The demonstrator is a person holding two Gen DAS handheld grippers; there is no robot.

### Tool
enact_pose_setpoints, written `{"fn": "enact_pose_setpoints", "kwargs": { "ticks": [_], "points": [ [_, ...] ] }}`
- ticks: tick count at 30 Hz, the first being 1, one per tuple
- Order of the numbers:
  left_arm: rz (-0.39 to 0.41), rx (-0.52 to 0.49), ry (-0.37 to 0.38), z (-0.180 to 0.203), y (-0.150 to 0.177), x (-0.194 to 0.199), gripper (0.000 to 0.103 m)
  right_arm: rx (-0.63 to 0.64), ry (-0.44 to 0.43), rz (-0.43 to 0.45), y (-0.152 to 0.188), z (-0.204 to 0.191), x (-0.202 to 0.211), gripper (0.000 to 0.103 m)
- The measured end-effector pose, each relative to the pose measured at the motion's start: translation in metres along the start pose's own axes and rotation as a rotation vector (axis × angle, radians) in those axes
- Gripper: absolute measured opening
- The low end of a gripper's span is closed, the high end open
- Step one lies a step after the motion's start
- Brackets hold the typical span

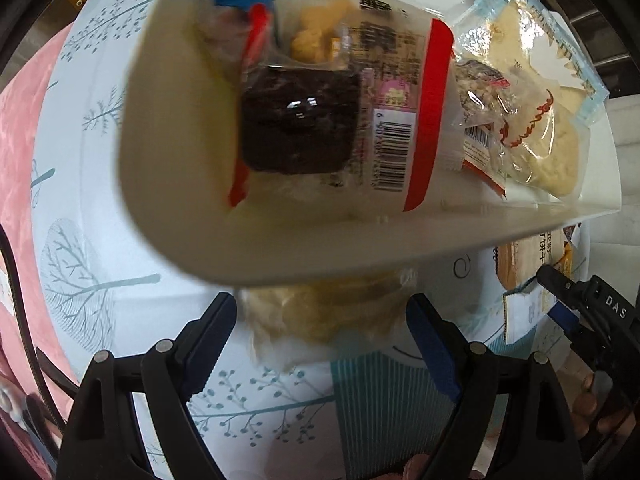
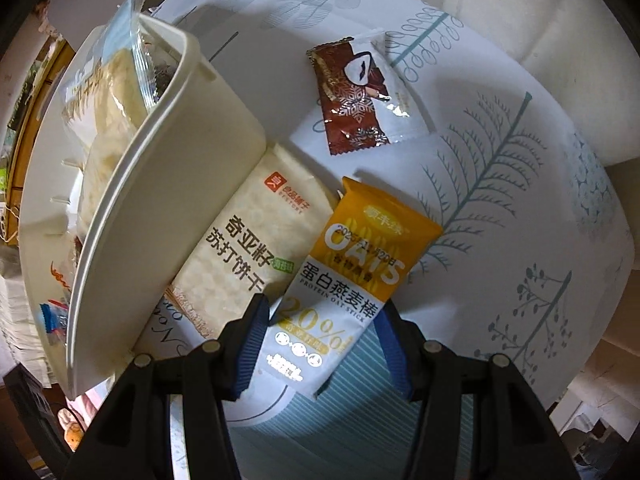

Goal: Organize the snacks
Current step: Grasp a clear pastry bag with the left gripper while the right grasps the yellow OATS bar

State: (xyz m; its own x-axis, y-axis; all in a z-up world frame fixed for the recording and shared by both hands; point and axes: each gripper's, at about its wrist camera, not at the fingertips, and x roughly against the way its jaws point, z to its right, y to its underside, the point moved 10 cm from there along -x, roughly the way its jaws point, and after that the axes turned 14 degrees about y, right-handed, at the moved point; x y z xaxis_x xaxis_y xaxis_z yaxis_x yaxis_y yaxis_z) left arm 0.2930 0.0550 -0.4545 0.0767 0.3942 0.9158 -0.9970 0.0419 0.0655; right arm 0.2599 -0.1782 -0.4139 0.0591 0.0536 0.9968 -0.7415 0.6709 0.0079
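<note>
A white bin (image 1: 168, 216) holds several snacks: a dark brownie pack (image 1: 298, 120), a red-striped clear pack (image 1: 396, 92) and a pale cracker pack (image 1: 548, 120). My left gripper (image 1: 320, 328) is open just below the bin, with a pale yellow snack (image 1: 320, 312) lying between its fingers. My right gripper (image 2: 320, 340) is open around the lower end of a yellow-and-white oat bar (image 2: 344, 280) on the table. A soda cracker pack (image 2: 248, 248) lies against the bin's wall (image 2: 168, 184). A brown chocolate wrapper (image 2: 352, 96) lies farther off.
The table wears a white cloth with blue tree prints (image 2: 500, 168). A pink fabric surface (image 1: 20, 160) lies left of the table. The right gripper shows at the right edge of the left wrist view (image 1: 580, 304).
</note>
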Motion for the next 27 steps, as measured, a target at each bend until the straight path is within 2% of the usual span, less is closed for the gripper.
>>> {"fn": "enact_pose_setpoints", "kwargs": {
  "ticks": [5,10,15,21,27],
  "points": [
    [-0.004,-0.006,-0.020,0.008,-0.008,-0.007,0.086,0.025,0.042,0.014,0.001,-0.014,0.000,0.054],
    [0.014,-0.050,-0.052,0.021,-0.021,-0.010,0.085,0.044,0.048,0.017,0.002,-0.019,0.001,0.054],
    [0.013,-0.043,-0.070,0.027,-0.023,-0.010,0.075,0.073,0.083,0.025,0.012,-0.012,0.001,0.050],
    [0.005,-0.004,-0.059,0.026,-0.018,-0.007,0.069,0.062,0.094,0.022,0.021,-0.006,-0.002,0.045],
    [-0.008,-0.011,-0.069,0.027,-0.008,-0.001,0.064,0.047,0.095,-0.011,0.042,0.013,-0.002,0.042]
  ]
}}
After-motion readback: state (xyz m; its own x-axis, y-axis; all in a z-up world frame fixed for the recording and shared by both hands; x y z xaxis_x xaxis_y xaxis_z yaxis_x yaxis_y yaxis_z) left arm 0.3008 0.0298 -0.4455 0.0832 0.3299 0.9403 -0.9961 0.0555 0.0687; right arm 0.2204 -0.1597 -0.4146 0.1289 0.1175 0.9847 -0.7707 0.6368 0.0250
